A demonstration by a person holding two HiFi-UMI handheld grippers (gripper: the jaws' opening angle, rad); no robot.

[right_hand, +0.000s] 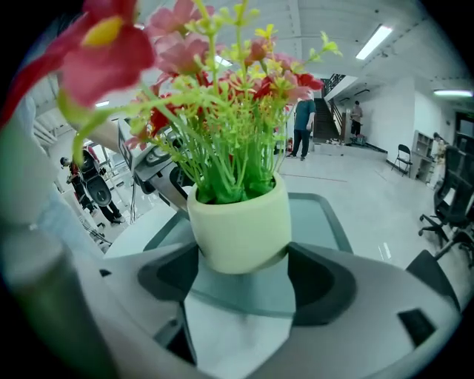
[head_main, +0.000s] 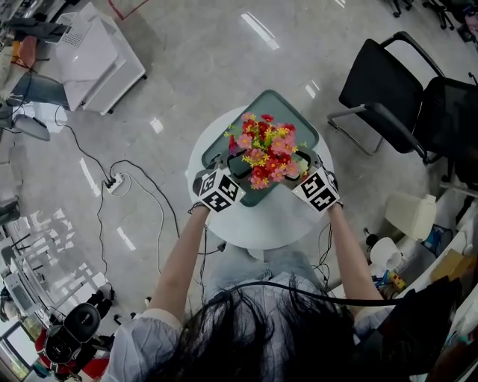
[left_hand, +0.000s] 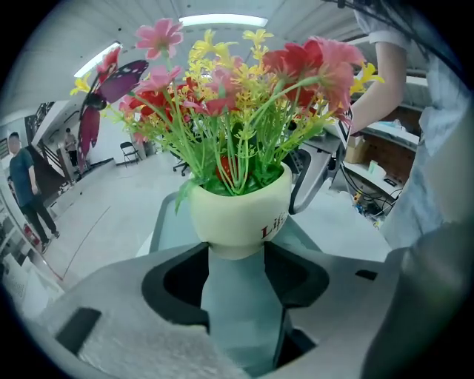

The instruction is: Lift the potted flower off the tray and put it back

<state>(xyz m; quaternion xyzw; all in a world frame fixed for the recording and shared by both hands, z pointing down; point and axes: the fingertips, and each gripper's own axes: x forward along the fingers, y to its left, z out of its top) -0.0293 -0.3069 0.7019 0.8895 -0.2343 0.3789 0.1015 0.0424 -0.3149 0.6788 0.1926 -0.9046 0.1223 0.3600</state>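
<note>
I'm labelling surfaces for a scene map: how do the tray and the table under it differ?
The tray is grey-green, the table white. The tray is a rectangle with rounded corners, the table round. The tray is smaller and lies on the table. Both are plain and single-coloured.

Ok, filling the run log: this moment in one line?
left hand-held gripper: on potted flower | right hand-held gripper: on potted flower | tray: beneath

A polished grey floor [head_main: 202,67] mirrors the ceiling strip lights [left_hand: 222,20] — black chairs [head_main: 388,93] at frame right, a white cabinet [head_main: 101,56] at upper left. Cables run from a power strip [head_main: 114,181] near a round white table [head_main: 261,224].
</note>
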